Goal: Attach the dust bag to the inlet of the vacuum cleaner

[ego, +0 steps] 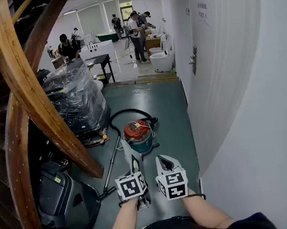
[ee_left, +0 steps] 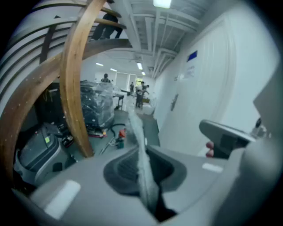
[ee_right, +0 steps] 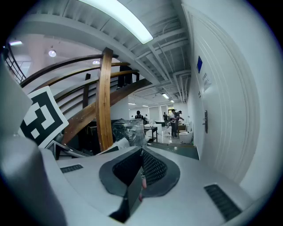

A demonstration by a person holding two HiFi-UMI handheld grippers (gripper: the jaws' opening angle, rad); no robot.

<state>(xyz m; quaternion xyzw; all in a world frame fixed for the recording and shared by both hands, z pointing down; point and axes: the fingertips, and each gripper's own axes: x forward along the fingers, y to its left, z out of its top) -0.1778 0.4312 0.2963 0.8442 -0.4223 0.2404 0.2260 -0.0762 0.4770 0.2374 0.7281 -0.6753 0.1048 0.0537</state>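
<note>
A green corridor floor (ego: 169, 113) ran beside a wooden staircase (ego: 26, 100). Nearest, the left claw (ego: 134, 165) clenched the dust bag (ee_left: 140, 150) by its edge, and the right claw (ego: 165, 163) was clenched on nothing. The vacuum cleaner (ego: 138, 134) stood farther off, well apart. The bag was seemingly being carried, and reaching the inlet likely came next.

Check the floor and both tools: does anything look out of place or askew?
Nothing looks spilled or damaged. The vacuum cleaner stands mid-walkway, its hose looped behind it. The dust bag is clamped edge-on in the left tool, apart from the vacuum cleaner; the right tool is shut, empty.
</note>
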